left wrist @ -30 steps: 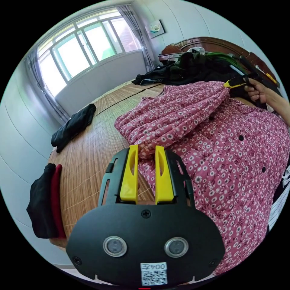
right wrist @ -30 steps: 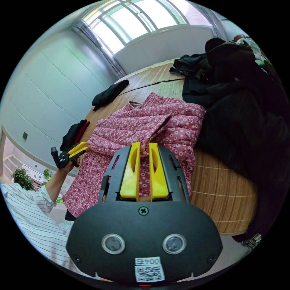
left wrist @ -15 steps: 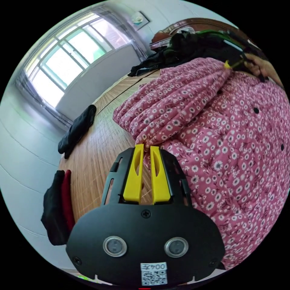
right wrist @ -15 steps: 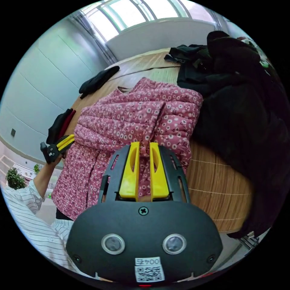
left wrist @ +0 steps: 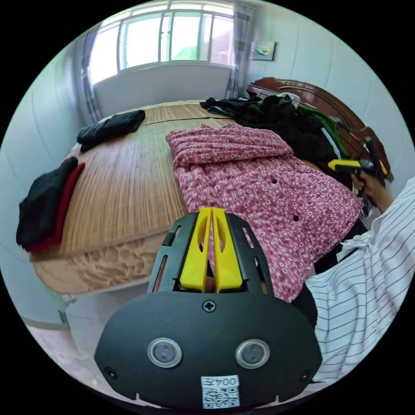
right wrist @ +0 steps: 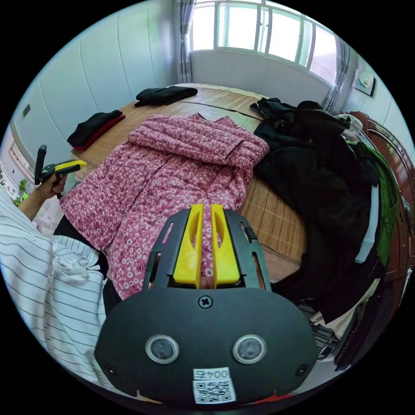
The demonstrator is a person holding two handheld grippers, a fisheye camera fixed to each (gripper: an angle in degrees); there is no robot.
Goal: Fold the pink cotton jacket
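Note:
The pink floral jacket (left wrist: 259,186) (right wrist: 173,164) lies flat on the bamboo-matted bed (left wrist: 121,181), front up with dark buttons showing. Its sleeves are folded across the chest at the far end, and its hem hangs over the near bed edge. My left gripper (left wrist: 211,209) hovers off the near edge with its jaws together and nothing between them. My right gripper (right wrist: 206,206) is drawn back over the hem, jaws nearly touching and empty. Each gripper also appears in the other's view, held in a hand: the right gripper (left wrist: 346,164) and the left gripper (right wrist: 65,166).
A heap of dark clothes (left wrist: 281,116) (right wrist: 328,173) lies beside the jacket by the wooden headboard (left wrist: 328,101). A folded black garment (left wrist: 112,125) (right wrist: 166,94) and a black-and-red stack (left wrist: 45,203) (right wrist: 96,123) rest on the mat. A person's striped shirt (left wrist: 367,294) (right wrist: 39,268) is close.
Both grippers let go of the folded sleeve fabric and pulled back off the bed towards the person. The jacket now lies flat with the fold in place.

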